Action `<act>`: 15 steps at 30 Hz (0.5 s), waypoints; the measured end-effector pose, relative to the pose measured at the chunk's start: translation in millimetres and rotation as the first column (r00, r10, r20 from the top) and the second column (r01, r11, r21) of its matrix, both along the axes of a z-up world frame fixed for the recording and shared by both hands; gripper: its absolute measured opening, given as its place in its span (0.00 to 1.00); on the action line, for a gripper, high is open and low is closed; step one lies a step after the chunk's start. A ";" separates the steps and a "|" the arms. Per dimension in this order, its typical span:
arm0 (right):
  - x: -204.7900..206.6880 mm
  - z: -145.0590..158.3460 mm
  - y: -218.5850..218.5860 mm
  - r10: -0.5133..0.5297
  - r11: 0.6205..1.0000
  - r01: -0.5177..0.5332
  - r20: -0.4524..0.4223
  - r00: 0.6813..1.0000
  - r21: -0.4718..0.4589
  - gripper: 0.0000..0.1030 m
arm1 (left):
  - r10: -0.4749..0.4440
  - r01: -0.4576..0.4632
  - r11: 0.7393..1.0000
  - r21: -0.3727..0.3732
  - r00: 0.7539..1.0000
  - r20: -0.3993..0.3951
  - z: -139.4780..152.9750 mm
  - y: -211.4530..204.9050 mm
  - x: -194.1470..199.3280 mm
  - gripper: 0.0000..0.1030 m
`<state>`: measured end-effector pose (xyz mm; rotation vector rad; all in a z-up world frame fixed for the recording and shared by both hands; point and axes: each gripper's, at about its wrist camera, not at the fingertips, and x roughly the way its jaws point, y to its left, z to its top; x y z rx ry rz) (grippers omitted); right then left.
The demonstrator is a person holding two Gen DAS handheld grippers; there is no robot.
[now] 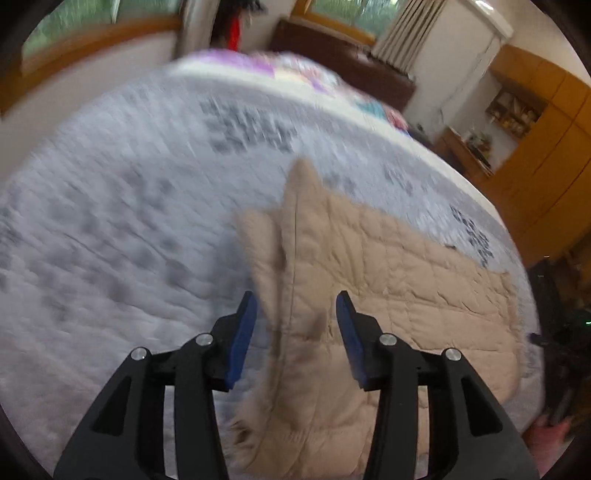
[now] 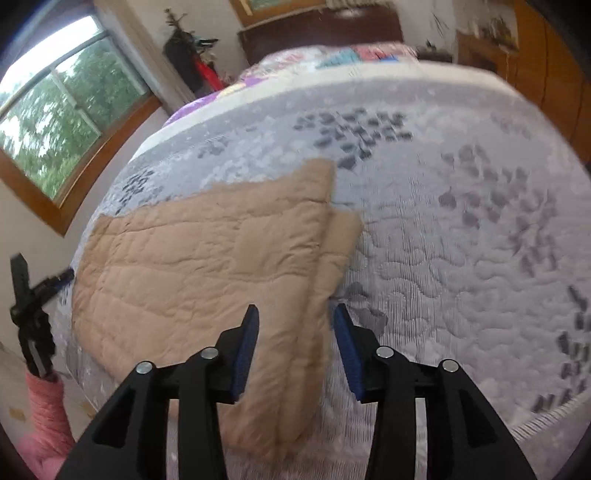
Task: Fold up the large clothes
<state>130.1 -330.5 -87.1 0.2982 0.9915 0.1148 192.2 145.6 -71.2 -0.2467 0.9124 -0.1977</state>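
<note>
A tan quilted garment (image 1: 388, 277) lies folded flat on a bed with a grey-and-white patterned cover (image 1: 129, 221). My left gripper (image 1: 296, 299) hovers over the garment's left folded edge with its blue pads apart and nothing pressed between them. In the right wrist view the same garment (image 2: 207, 258) spreads to the left, its right edge doubled over in layers. My right gripper (image 2: 295, 310) stands open above that edge, and the cloth lies below the pads. The left gripper (image 2: 55, 278) also shows at the far left, held by an arm in a pink sleeve (image 2: 44, 406).
A colourful quilt (image 2: 332, 55) and a dark wooden headboard (image 2: 321, 29) lie at the far end of the bed. A window (image 2: 62, 110) is on the left wall and wooden cabinets (image 1: 546, 147) on the right. The bed cover (image 2: 461, 240) stretches bare to the right.
</note>
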 end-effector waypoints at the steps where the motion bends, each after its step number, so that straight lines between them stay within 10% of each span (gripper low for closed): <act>1: -4.8 7.0 9.2 0.028 1.000 -0.027 0.014 1.000 -0.013 0.38 | -0.009 0.009 1.000 0.014 1.000 0.024 7.0 -3.5 -6.4 0.43; 6: -8.0 8.5 62.1 0.134 0.987 -0.136 -0.028 0.991 -0.085 0.36 | -0.168 0.165 0.985 0.048 0.983 0.073 24.9 -57.1 -36.4 0.43; 15: 7.0 -46.9 90.6 0.147 0.979 -0.166 -0.157 0.977 -0.121 0.33 | -0.263 0.270 0.953 0.135 0.962 -0.068 -39.9 -116.5 -31.6 0.43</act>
